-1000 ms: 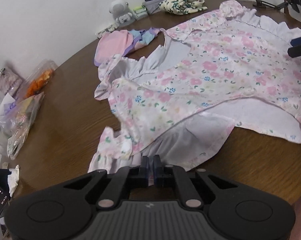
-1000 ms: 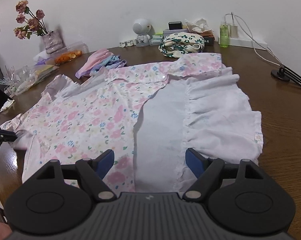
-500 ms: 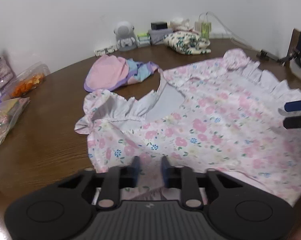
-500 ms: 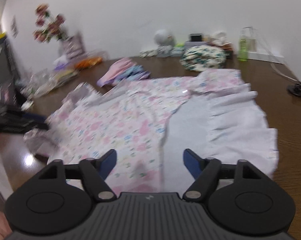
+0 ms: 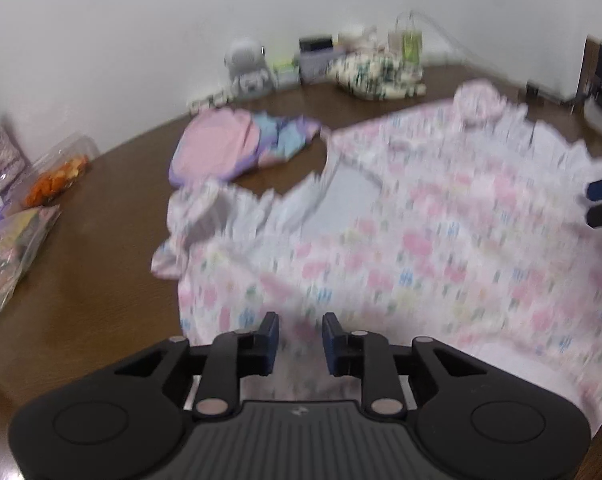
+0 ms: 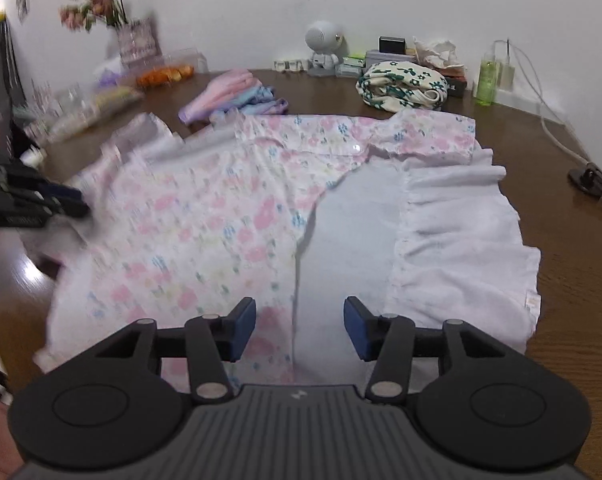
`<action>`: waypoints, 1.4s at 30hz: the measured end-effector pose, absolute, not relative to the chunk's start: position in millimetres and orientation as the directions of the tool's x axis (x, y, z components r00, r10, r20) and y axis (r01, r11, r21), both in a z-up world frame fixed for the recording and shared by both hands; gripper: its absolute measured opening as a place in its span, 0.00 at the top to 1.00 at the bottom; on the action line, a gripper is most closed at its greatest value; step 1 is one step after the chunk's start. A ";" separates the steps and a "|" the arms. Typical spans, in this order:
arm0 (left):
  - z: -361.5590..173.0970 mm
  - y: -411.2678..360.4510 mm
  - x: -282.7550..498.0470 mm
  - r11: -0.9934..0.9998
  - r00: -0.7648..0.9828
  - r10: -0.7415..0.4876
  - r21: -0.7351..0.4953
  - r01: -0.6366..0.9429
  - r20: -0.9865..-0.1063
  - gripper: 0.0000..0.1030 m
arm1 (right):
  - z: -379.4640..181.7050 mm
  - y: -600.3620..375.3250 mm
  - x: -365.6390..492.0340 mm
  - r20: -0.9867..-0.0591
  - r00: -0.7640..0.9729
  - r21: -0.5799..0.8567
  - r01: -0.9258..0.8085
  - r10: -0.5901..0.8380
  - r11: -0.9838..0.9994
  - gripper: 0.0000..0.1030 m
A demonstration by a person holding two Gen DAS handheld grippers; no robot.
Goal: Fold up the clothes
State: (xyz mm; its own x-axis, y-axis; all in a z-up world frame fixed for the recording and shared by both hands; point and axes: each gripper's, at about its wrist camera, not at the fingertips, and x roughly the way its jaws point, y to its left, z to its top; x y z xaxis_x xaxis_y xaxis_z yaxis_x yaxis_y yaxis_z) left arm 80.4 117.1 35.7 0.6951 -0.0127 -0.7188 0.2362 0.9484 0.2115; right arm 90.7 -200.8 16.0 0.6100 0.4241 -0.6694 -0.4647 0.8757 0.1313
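While the left wrist view blurs, the left gripper (image 5: 299, 338) hangs over the floral dress's (image 5: 421, 240) near hem, jaws just opening, pinching nothing; in the right wrist view, the right gripper (image 6: 299, 326), jaws closing yet spread, straddles the folded edge running away from it on the table (image 6: 573, 320).

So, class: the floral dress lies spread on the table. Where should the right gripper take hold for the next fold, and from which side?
Probably the white ruffled hem edge of the floral dress: it lies loose and flat on the table. Come in low from the table's right side. The right gripper is open above the cloth; its jaws have just been closing, pinching nothing yet.
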 end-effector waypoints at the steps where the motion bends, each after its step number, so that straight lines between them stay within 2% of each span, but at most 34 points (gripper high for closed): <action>1: 39.5 117.0 82.7 0.950 0.704 -0.024 0.203 0.237 -0.710 0.79 | 26.2 -198.4 98.1 -0.655 0.614 0.146 -0.470 0.441 0.870 0.52; 3: 39.4 110.7 90.6 0.945 0.712 -0.011 0.225 0.236 -0.702 0.79 | 46.7 -193.7 112.8 -0.624 0.620 0.174 -0.482 0.475 0.859 0.52; 6: 29.3 104.3 101.0 0.936 0.694 0.023 0.259 0.238 -0.719 0.79 | 53.9 -157.4 141.7 -0.643 0.600 0.127 -0.531 0.477 0.838 0.52; 11: 20.1 110.3 100.4 0.934 0.689 0.035 0.269 0.235 -0.723 0.81 | 30.7 -102.3 193.4 -0.716 0.574 -0.001 -0.570 0.397 0.822 0.58; 16: 18.7 113.7 95.0 0.926 0.698 0.021 0.277 0.256 -0.716 0.81 | 7.6 -91.9 236.3 -0.751 0.576 -0.062 -0.548 0.323 0.834 0.58; 21: 17.7 116.4 94.1 0.926 0.704 0.006 0.269 0.264 -0.710 0.81 | -0.7 -112.0 272.1 -0.753 0.598 -0.026 -0.443 0.274 0.896 0.59; 24: 17.5 117.6 93.4 0.927 0.705 0.000 0.264 0.266 -0.709 0.81 | -2.5 -121.5 284.5 -0.745 0.614 -0.006 -0.397 0.261 0.918 0.64; 27: 18.2 119.4 93.8 0.930 0.703 -0.003 0.257 0.264 -0.711 0.81 | -1.4 -123.8 288.1 -0.748 0.603 0.022 -0.397 0.278 0.918 0.61; 33: 31.7 124.3 91.3 0.952 0.719 -0.026 0.202 0.230 -0.695 0.78 | 33.4 -145.3 245.4 -0.694 0.570 0.167 -0.467 0.440 0.868 0.55; 40: 39.3 98.3 80.1 0.932 0.736 -0.075 0.214 0.291 -0.673 0.77 | 33.1 -164.5 139.6 -0.720 0.508 0.081 -0.616 0.474 0.784 0.55; 42: 33.9 94.4 82.1 0.931 0.728 -0.064 0.221 0.289 -0.682 0.72 | 24.8 -174.2 118.2 -0.724 0.508 0.076 -0.614 0.467 0.786 0.55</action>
